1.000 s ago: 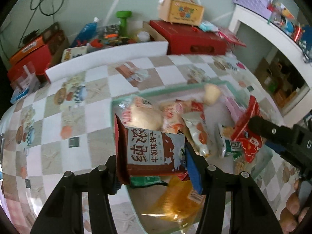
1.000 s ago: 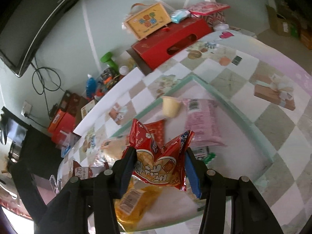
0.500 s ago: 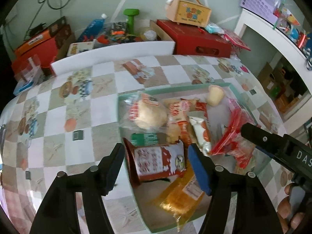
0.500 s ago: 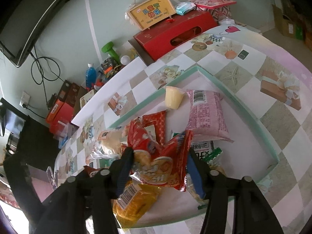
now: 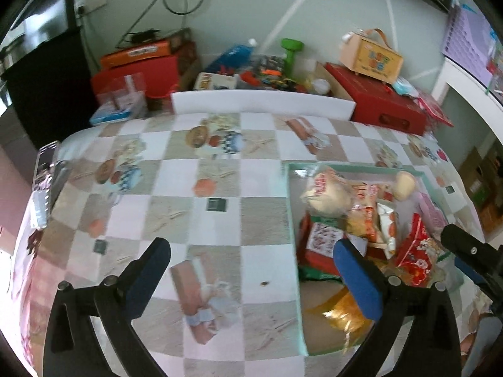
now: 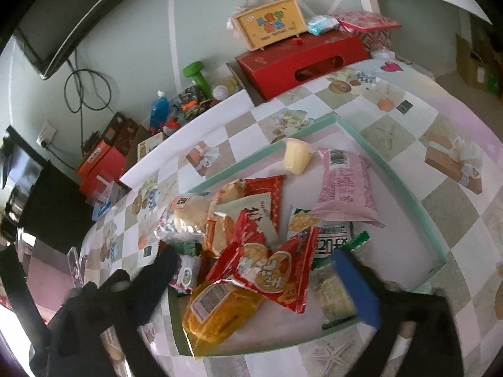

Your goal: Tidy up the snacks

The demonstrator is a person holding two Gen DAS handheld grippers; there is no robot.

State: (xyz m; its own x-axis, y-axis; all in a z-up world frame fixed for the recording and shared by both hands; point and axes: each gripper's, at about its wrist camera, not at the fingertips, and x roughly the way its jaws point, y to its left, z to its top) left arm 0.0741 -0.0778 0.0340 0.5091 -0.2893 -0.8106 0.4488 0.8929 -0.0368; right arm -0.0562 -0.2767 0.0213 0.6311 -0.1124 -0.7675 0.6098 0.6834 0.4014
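We see a checkered tablecloth (image 5: pixel 220 163) under a shallow green-rimmed tray (image 6: pixel 393 169) at three o'clock, heaped with crinkly packets. Our left claw (image 5: pixel 251 270) gapes wide, empty, over bare cloth. Our right claw (image 6: pixel 261 279), somewhat blurred, seems spread wide around a glossy red bag (image 6: pixel 267 270), apparently not gripping.

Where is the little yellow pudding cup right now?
The pudding cup lies on its side in the far corner of the green-rimmed tray, just left of the pink snack bag in the right wrist view.
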